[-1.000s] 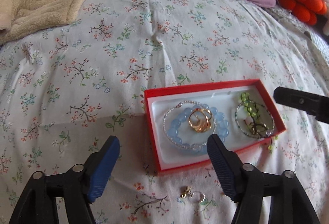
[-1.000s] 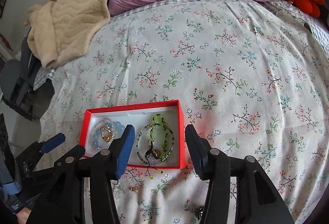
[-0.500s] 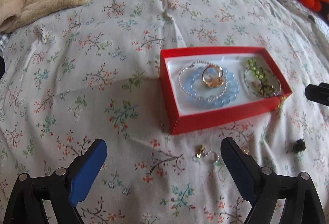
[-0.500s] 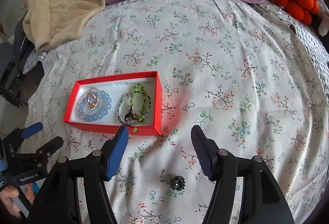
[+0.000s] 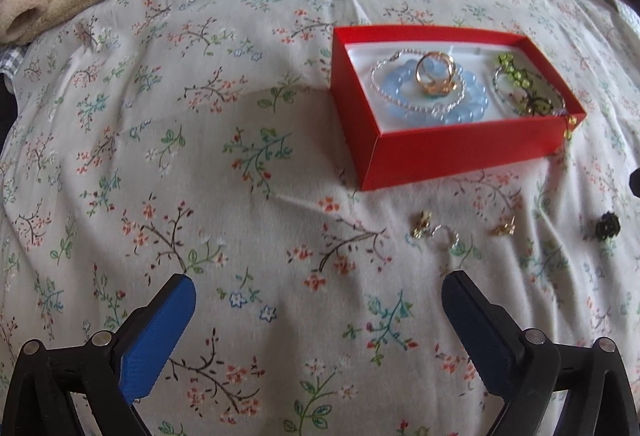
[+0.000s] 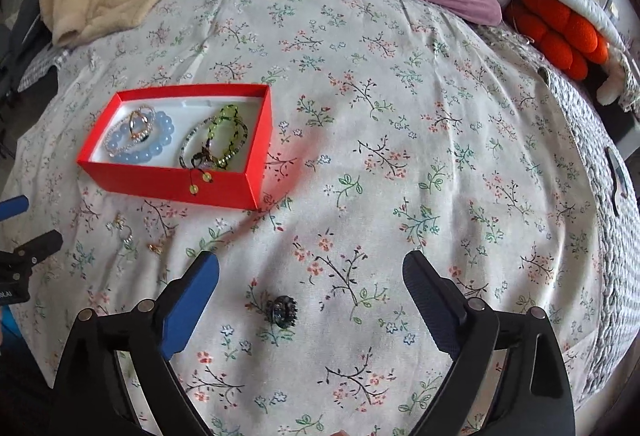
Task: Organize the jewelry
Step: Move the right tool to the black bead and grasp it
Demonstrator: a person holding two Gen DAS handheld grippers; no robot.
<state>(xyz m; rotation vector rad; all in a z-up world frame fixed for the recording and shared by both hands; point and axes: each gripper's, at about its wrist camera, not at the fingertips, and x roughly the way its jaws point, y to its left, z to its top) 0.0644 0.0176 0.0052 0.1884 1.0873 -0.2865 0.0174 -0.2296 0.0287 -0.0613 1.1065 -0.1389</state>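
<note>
Red card: jewelry box (image 6: 168, 178) on floral bedspread (image 6: 400, 116), far left; bracelets inside.
Loose pieces: dark ring (image 6: 282, 310) between right gripper (image 6: 310, 278) fingers; gold earrings (image 5: 422, 228) near box front.
Left gripper (image 5: 318, 298): spread wide, empty.
Right gripper: spread wide, empty.
Step, as judged: pick dark ring.
Method: lower straight, pinch gently; soft cloth may bunch.
</note>
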